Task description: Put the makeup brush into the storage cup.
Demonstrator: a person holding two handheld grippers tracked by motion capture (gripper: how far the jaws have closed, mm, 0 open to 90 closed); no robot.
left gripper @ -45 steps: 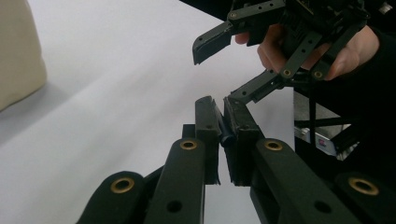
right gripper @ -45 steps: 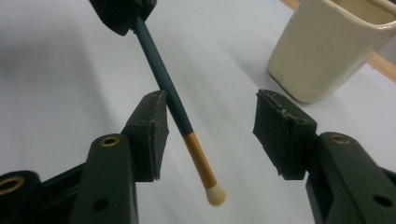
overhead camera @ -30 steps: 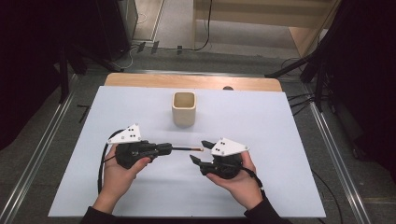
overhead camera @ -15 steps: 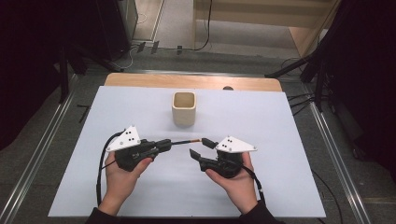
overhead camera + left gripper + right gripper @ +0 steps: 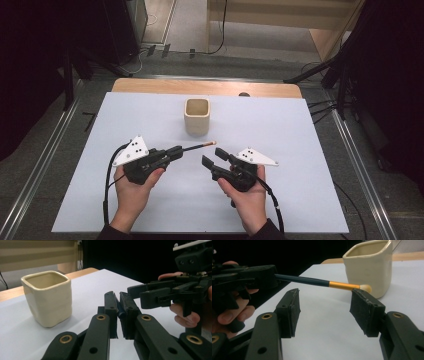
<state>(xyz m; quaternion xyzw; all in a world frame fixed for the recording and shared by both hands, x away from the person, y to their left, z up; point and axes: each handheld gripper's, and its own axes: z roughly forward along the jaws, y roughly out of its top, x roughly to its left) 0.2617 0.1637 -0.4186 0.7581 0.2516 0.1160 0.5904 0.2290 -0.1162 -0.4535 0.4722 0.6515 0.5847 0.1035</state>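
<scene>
Landmark: cream cup (image 5: 197,116), square-mouthed, upright on the white tabletop (image 5: 300,150) toward its far edge; nothing seen inside it.

Left gripper (image 5: 175,151): held off the tabletop on the near-left side of the cup, pointing right and slightly away.

Left fingers: closed down on the dark handle of a small brush (image 5: 200,146) (in the left gripper view the fingers (image 5: 110,312) stand almost together, with a dark sliver of handle between them).

Brush: dark handle, gold band, pale tuft (image 5: 365,287); it sticks out of the left gripper toward the near side of the cup. In the high view the tip ends just short of the cup's near-right corner. Cannot tell whether the tuft touches the cup.

Right gripper (image 5: 213,158): held on the near-right side of the cup, pointing left toward the left gripper.

Right fingers: spread wide, gripping nothing (in the right gripper view the brush crosses beyond the two fingers (image 5: 290,311), its tuft just above the right-hand one).

Hands: left hand (image 5: 134,187) and right hand (image 5: 247,192) come in from the edge nearest the person, well short of the cup.
</scene>
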